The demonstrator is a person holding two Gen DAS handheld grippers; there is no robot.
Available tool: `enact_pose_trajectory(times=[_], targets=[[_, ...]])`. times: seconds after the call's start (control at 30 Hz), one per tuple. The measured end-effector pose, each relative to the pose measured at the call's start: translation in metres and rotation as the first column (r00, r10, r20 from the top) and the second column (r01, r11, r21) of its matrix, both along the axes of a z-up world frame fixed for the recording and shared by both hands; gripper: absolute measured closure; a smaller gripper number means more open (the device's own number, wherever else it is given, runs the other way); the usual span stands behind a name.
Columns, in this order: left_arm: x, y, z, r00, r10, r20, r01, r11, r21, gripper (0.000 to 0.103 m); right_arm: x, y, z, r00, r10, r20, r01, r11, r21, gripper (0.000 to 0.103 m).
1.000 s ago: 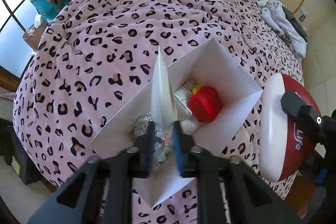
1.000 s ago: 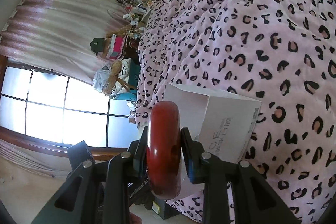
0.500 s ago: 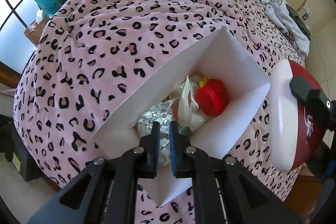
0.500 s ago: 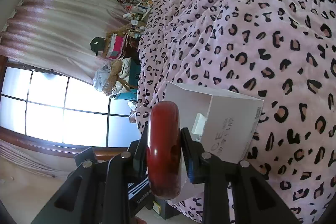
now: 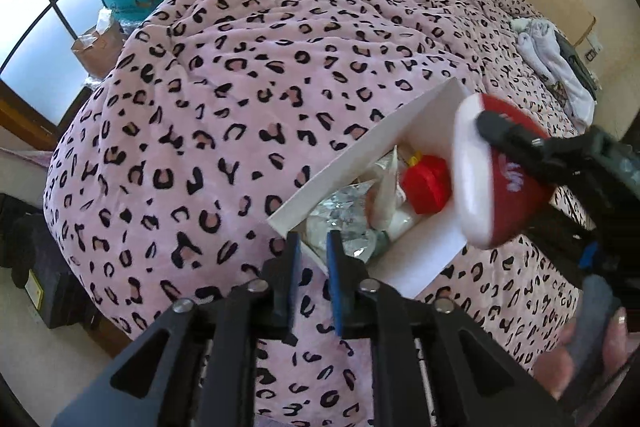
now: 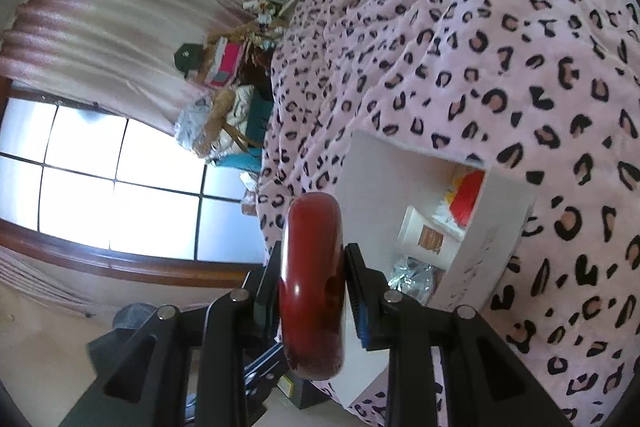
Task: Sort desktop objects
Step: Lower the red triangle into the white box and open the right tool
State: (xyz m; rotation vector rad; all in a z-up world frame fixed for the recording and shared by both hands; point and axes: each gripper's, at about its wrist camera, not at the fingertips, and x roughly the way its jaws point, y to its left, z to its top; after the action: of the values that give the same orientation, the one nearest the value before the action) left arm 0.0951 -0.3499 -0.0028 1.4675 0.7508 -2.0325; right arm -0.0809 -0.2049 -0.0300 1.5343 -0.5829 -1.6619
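Right gripper point(image 6: 313, 291) clamps the red-and-white round case point(image 6: 312, 287) edge-on between its 2 fingers, holding it over the near end of the white box point(image 6: 496, 227). From the left wrist view that case point(image 5: 492, 171) hangs above the box's point(image 5: 360, 155) right side. Left gripper point(image 5: 313, 269) hovers at the box's near corner, jaws opening with nothing between them. Inside the box: a red heart-shaped item point(image 5: 426, 189), a white tube point(image 5: 386, 195) and crinkled foil point(image 5: 340, 215). The box sits on the pink leopard-print blanket point(image 5: 240, 107)
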Motion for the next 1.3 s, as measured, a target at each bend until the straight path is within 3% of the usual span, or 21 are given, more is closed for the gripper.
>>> enact_pose_trajectory(times=[0.07, 0.13, 0.73, 1.3], targets=[[0.003, -0.003, 0.002, 1.000, 0.010, -0.003, -0.010, 1.000, -0.010, 0.058, 0.005, -0.009, -0.006, 1.000, 0.028, -0.014, -0.027, 0.999, 0.040, 0.074], [0.006, -0.005, 0.003, 1.000, 0.016, -0.008, -0.017, 1.000, -0.017, 0.055, 0.009, -0.015, -0.011, 0.999, 0.046, -0.025, -0.045, 0.997, 0.068, 0.074], [0.007, -0.020, -0.010, 1.000, 0.029, 0.007, -0.029, 1.000, 0.005, 0.054, 0.025, -0.039, -0.005, 0.967, 0.184, -0.174, -0.128, 0.949, 0.288, 0.074], [0.003, -0.012, -0.006, 0.999, 0.035, 0.015, -0.035, 0.999, 0.005, 0.054, 0.021, -0.029, 0.004, 0.967, 0.178, -0.182, -0.118, 0.947, 0.299, 0.073]])
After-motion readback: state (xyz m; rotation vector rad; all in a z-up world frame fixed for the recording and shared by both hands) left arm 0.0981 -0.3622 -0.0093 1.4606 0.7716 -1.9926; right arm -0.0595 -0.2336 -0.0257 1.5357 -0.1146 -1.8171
